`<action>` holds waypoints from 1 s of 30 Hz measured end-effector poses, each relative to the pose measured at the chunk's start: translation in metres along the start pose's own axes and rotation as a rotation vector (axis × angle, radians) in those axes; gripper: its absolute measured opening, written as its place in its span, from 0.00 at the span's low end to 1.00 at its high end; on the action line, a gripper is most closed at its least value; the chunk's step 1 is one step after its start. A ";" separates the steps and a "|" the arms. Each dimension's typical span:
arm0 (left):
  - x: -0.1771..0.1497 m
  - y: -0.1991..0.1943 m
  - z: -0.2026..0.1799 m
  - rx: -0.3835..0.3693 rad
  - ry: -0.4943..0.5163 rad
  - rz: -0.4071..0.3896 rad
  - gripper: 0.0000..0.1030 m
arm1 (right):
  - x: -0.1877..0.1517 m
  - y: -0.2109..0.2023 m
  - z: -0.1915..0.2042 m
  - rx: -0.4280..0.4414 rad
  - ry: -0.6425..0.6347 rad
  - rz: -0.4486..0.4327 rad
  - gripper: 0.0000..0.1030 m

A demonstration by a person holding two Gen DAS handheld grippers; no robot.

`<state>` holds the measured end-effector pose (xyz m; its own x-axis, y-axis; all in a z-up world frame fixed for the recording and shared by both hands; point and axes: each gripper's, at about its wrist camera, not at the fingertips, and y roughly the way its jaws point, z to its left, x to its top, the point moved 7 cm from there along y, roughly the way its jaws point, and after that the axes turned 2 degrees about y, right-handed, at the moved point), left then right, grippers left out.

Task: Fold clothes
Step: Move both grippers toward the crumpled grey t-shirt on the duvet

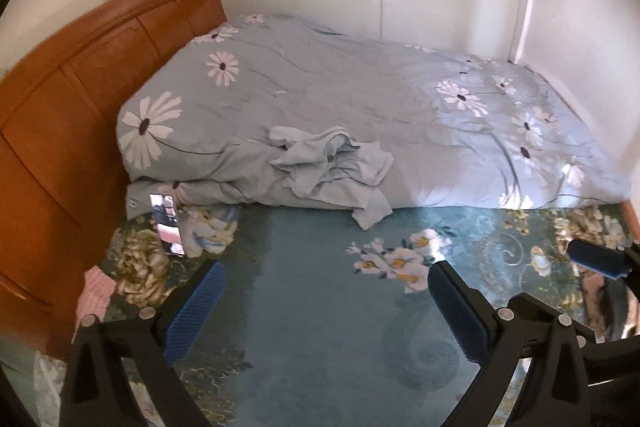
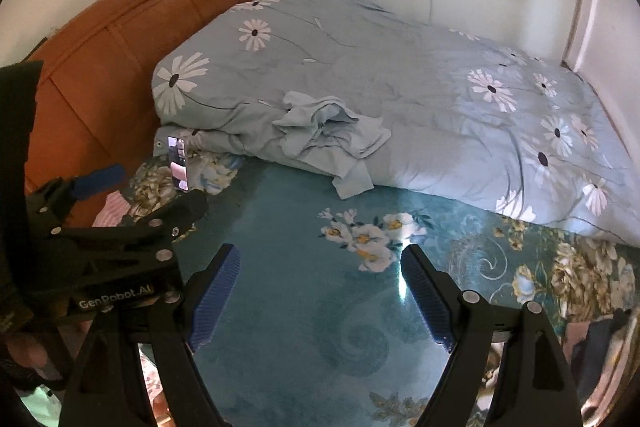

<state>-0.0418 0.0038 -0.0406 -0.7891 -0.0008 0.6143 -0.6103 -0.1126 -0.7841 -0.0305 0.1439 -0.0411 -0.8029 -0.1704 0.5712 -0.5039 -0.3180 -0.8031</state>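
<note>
A crumpled pale-blue garment (image 1: 328,167) lies heaped on the near edge of the daisy-print quilt (image 1: 360,99), one end trailing down onto the teal floral bedsheet (image 1: 312,287). Left of the garment, a phone (image 1: 167,225) leans against the quilt's folded corner. Both the left claw (image 1: 326,311) and right claw (image 2: 320,299) hover over the bedsheet well short of the garment, spread wide and gripping nothing.
</note>
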 end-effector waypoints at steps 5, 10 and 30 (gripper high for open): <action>-0.001 0.010 -0.003 0.018 0.006 0.033 1.00 | 0.001 0.011 -0.007 0.026 -0.007 0.013 0.81; -0.003 0.025 -0.003 0.015 0.018 0.059 1.00 | -0.002 0.028 -0.009 0.025 -0.005 0.048 0.81; 0.033 0.162 0.066 -0.104 -0.039 0.074 1.00 | 0.056 0.155 0.012 -0.093 0.039 0.163 0.81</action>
<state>-0.1620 -0.0797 -0.1412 -0.8300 -0.0437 0.5560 -0.5563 -0.0068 -0.8310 -0.1496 0.0736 -0.1322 -0.8870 -0.1762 0.4269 -0.3919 -0.2016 -0.8976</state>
